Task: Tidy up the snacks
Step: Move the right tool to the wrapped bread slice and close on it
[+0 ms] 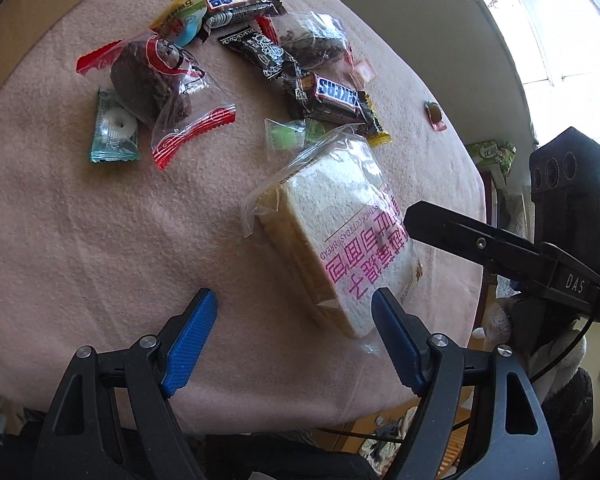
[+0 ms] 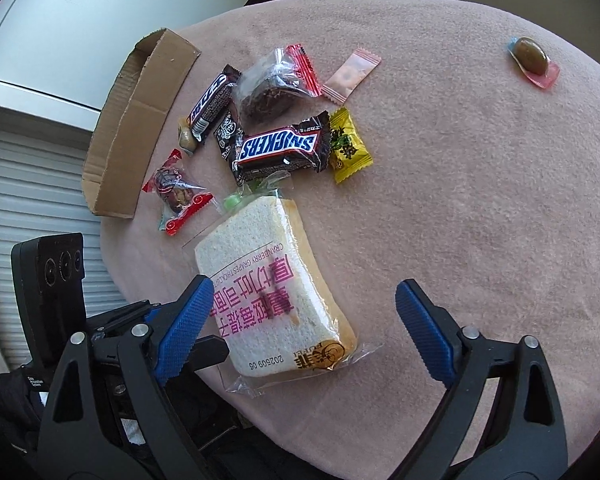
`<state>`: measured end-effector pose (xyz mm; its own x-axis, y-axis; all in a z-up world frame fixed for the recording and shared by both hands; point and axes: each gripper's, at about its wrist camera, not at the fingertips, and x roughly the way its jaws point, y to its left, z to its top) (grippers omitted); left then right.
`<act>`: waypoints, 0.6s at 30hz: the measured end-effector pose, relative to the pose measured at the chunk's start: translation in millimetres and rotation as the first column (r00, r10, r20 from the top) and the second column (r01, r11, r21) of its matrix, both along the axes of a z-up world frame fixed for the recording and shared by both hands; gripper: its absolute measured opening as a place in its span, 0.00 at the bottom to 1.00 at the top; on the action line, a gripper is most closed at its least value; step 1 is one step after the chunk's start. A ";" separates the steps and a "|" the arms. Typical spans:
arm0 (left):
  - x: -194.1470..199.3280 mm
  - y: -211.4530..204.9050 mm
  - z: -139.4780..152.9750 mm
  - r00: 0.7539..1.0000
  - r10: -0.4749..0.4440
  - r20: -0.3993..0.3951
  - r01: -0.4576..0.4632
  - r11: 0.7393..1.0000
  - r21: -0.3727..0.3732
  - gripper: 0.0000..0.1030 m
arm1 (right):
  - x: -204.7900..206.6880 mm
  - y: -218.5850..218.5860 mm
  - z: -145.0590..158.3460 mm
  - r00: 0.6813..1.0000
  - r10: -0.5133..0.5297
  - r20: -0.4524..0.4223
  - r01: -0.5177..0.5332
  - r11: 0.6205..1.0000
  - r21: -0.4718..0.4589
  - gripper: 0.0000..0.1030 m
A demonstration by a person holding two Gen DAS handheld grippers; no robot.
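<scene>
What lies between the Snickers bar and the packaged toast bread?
A small clear-wrapped green candy lies between the Snickers bar and the toast bread, tucked at the bread bag's edge. Both wrist views show it.

Black gripper frames, ribbed blue fingers (image 1: 190, 340), silver screws

The bagged toast bread (image 2: 272, 292) lies on the surface (image 2: 480, 220), nearest both grippers. Behind it sits the Snickers bar (image 2: 278, 148) among a cluster of small snacks. The cardboard tray (image 2: 128, 128) lies left of them; one wrapped sweet (image 2: 534, 60) rests well apart, far right.
</scene>
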<state>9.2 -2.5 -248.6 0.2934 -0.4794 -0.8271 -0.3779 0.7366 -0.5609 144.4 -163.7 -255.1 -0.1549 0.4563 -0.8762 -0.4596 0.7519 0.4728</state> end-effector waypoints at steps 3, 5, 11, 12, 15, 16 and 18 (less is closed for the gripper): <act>0.9 -0.8 0.6 1.000 0.016 -0.001 -0.016 1.000 0.016 0.77 | 1.4 0.9 -4.1 1.000 -0.004 -0.021 0.004 1.000 0.005 0.83; 4.1 -4.2 -0.7 1.000 0.018 0.004 -0.018 0.999 0.036 0.77 | 0.1 3.8 -6.5 0.999 0.004 -0.033 -0.004 1.000 0.006 0.79; 4.5 -2.6 -0.5 0.999 0.030 0.035 -0.032 0.999 0.042 0.71 | -4.5 5.9 -19.0 0.995 0.007 -0.096 -0.005 1.000 0.024 0.69; 4.0 -1.3 -0.1 0.999 0.029 0.037 -0.031 0.999 0.038 0.66 | -4.5 4.5 -19.6 0.995 0.001 -0.101 0.002 1.000 0.031 0.69; 9.8 -4.1 0.1 0.999 0.016 0.046 -0.016 1.000 0.013 0.61 | -3.3 0.3 -21.2 0.993 -0.014 -0.119 0.019 0.999 0.043 0.66; 11.9 -5.6 -0.7 0.999 0.011 0.047 -0.011 1.000 0.003 0.61 | -3.2 -1.0 -22.2 0.992 -0.018 -0.127 0.024 0.999 0.048 0.66; 17.3 -10.5 -2.3 0.999 0.002 0.050 -0.001 1.000 -0.010 0.59 | -4.4 -1.0 -23.9 0.989 -0.018 -0.147 0.026 0.998 0.055 0.64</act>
<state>26.5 -12.9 -250.9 0.3347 -0.4874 -0.8065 -0.3505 0.7300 -0.5867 140.0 -164.8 -279.0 -0.2689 0.5090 -0.8177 -0.3660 0.7313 0.5756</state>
